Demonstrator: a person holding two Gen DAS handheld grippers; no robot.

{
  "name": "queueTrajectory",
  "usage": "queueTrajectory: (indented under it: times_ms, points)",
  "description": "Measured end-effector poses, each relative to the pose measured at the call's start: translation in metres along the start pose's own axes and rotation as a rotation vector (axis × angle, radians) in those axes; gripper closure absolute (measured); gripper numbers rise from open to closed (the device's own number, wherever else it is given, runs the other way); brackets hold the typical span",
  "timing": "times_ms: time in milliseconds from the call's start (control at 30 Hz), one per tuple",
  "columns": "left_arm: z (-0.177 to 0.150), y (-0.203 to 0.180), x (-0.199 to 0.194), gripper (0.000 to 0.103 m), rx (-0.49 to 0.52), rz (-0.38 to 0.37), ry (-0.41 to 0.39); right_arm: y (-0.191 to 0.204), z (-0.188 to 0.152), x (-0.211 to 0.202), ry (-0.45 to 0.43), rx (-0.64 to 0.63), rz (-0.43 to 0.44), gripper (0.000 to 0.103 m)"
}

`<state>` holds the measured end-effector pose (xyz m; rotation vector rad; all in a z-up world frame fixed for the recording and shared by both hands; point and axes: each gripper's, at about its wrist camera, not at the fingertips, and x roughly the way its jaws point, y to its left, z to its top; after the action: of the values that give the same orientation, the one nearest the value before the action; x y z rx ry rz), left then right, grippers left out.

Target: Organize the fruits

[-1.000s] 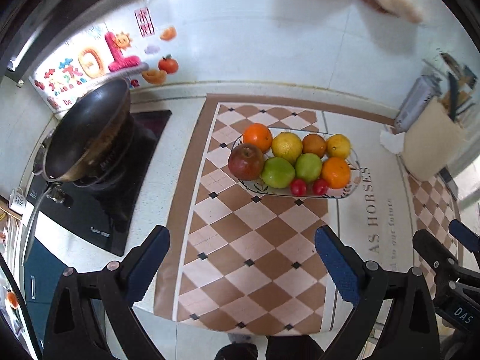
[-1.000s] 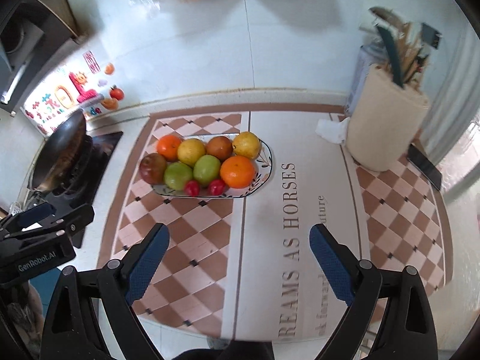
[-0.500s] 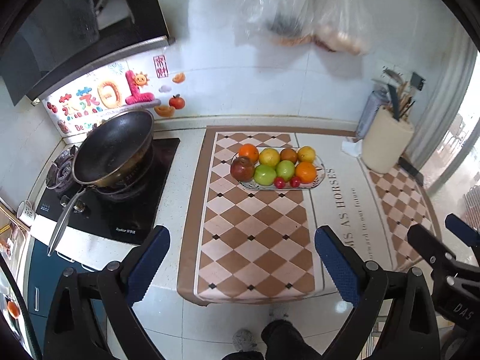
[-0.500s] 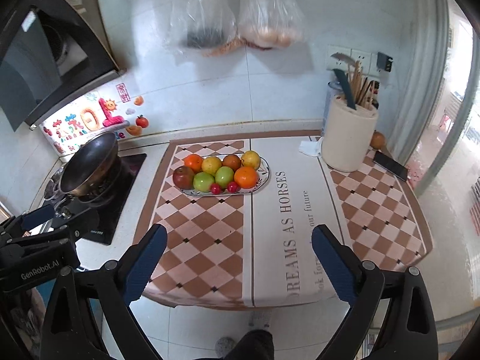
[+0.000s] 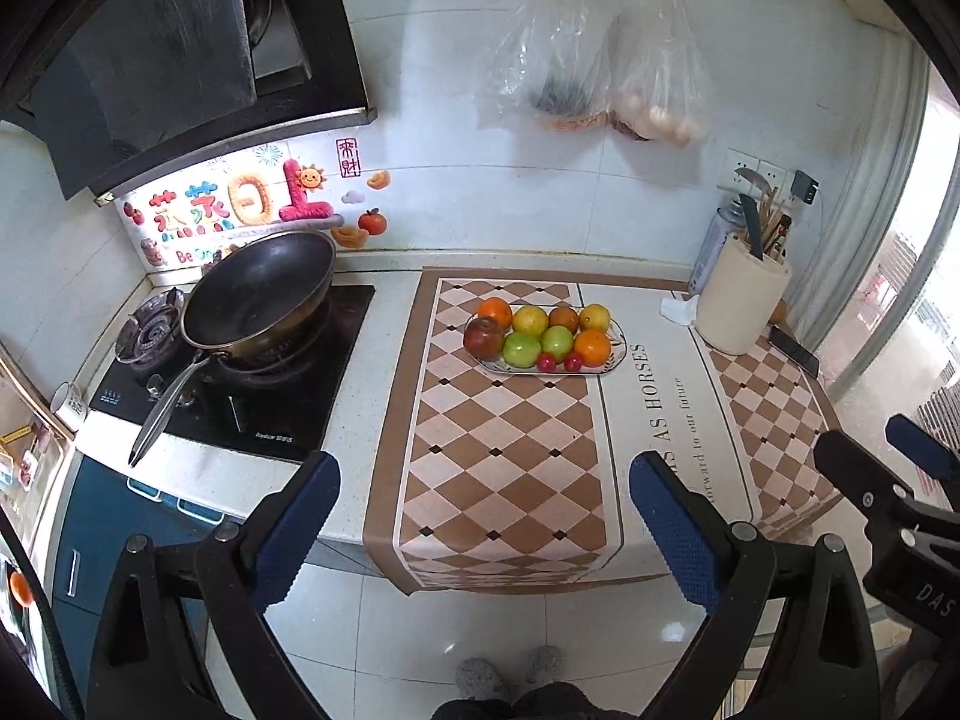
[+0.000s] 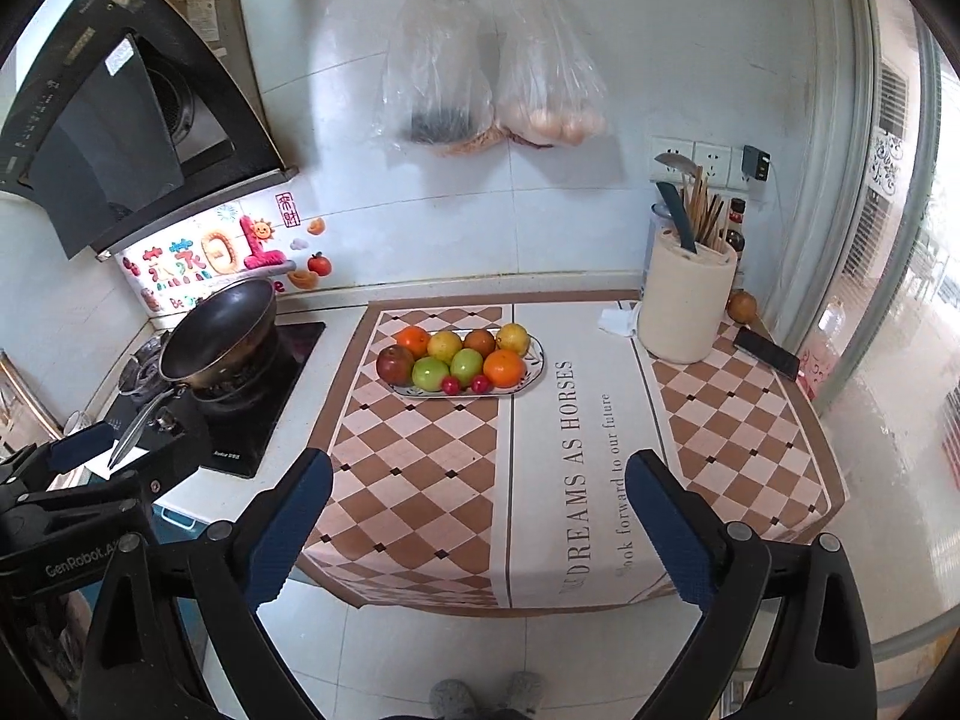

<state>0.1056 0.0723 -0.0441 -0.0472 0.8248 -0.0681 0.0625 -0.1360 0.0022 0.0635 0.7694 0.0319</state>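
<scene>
An oval fruit plate point(image 5: 618, 343), its long axis running left to right, sits on the tabletop well ahead of both gaping, empty tools. The left hand-held gripper point(image 5: 480, 516) faces it squarely; the right hand-held gripper point(image 6: 477, 513) sees it ahead-left.

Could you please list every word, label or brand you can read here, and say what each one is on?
"DREAMS AS HORSES": table mat.
"look forward to our future": same mat, first letter unclear.
"GenRobot.AI": left gripper.
"DAS": right gripper, cut off.
"Be": wall stickers, rest hidden.
Hob brand: too small.
</scene>
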Motion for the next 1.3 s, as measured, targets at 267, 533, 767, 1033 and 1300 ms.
queueTrajectory:
  times_ms: [267,533,767,1033,1300]
  points:
    - [-0.008,-0.003,-0.015,0.004,-0.012,0.009,-0.013,-0.002,-0.002,-0.013,-0.002,-0.012,0.019,0.003]
    - [-0.009,-0.004,-0.014,0.004,-0.018,0.009,-0.010,-0.005,-0.002,-0.011,0.001,-0.011,0.016,0.003]
    - [0.006,-0.007,0.006,0.001,-0.016,0.031,-0.008,-0.007,0.009,0.015,0.009,-0.004,-0.008,0.002]
    - [0.023,-0.010,0.045,0.001,-0.010,0.070,0.012,-0.014,0.026,0.062,0.040,-0.001,-0.032,0.002]
    - [0.030,-0.016,0.086,0.001,-0.003,0.087,0.073,-0.021,0.034,0.116,0.095,0.004,-0.045,0.002]
